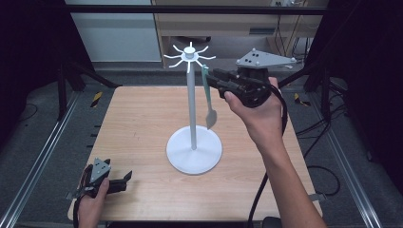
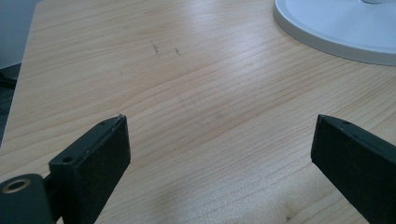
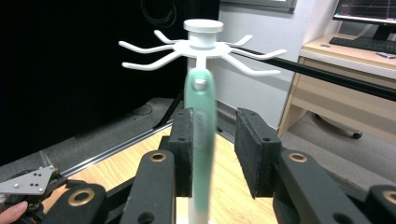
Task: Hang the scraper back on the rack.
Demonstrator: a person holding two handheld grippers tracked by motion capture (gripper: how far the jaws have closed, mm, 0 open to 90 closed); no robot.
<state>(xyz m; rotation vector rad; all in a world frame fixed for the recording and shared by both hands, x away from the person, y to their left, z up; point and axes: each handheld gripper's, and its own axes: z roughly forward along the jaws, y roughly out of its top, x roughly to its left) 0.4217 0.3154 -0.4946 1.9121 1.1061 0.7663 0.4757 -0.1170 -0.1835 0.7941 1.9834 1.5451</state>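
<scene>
A white hook stand (image 1: pixel 192 109) rises from a round base (image 1: pixel 194 151) in the middle of the wooden table. A teal-handled utensil (image 1: pixel 207 97) hangs by its handle's hole from one of the top hooks, its grey blade pointing down. My right gripper (image 1: pixel 214 78) is raised beside the stand's top. In the right gripper view the teal handle (image 3: pixel 200 121) hangs between the jaws of that gripper (image 3: pixel 215 116); it lies against the left pad, with a gap to the right pad. My left gripper (image 1: pixel 124 179) rests open at the near left corner, nothing between its jaws (image 2: pixel 219 149).
The stand's base (image 2: pixel 336 28) lies ahead and to the right of the left gripper. Several bare hooks (image 3: pixel 144 46) spread round the stand's cap. Dark frame rails and floor surround the table (image 1: pixel 142 123); a desk stands behind.
</scene>
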